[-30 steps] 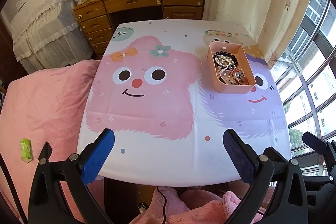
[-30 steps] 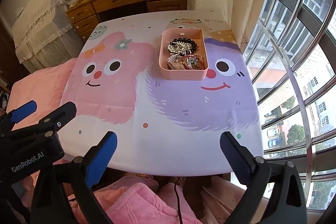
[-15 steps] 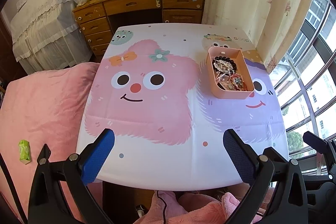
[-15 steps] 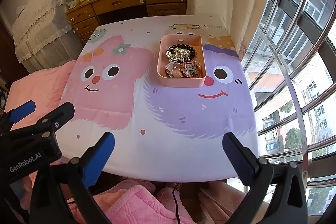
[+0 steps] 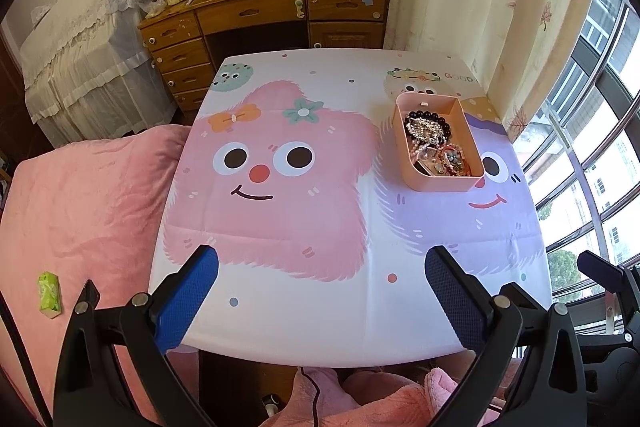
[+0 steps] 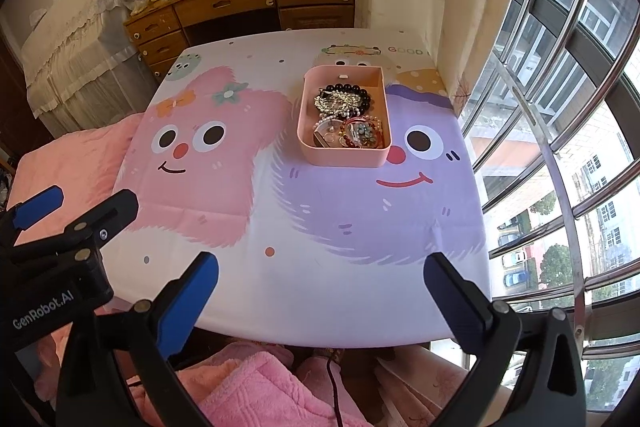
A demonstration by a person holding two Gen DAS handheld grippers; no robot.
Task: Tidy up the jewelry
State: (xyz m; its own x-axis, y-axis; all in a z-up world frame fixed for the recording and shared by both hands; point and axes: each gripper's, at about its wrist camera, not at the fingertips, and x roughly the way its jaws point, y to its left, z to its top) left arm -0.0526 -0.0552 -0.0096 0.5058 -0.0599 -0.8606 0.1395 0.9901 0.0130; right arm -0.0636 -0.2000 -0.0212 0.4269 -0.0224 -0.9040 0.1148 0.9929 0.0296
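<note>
A pink rectangular tray sits on the right half of the cartoon-print tablecloth. Inside lie tangled pieces of jewelry: a black bead bracelet, silver chains, pearls and red-beaded bracelets. My left gripper hovers open above the table's near edge, well short of the tray. My right gripper is also open with nothing between its blue-padded fingers, held near the front edge. The left gripper's body shows at the lower left of the right wrist view.
A pink blanket lies left of the table, with a small green packet on it. A wooden desk with drawers stands behind. Curtains and a barred window flank the right side. Pink fleece clothing is below.
Both grippers have pulled back and risen a little; the table and tray appear farther away. Both stay open and nothing on the table has moved.
</note>
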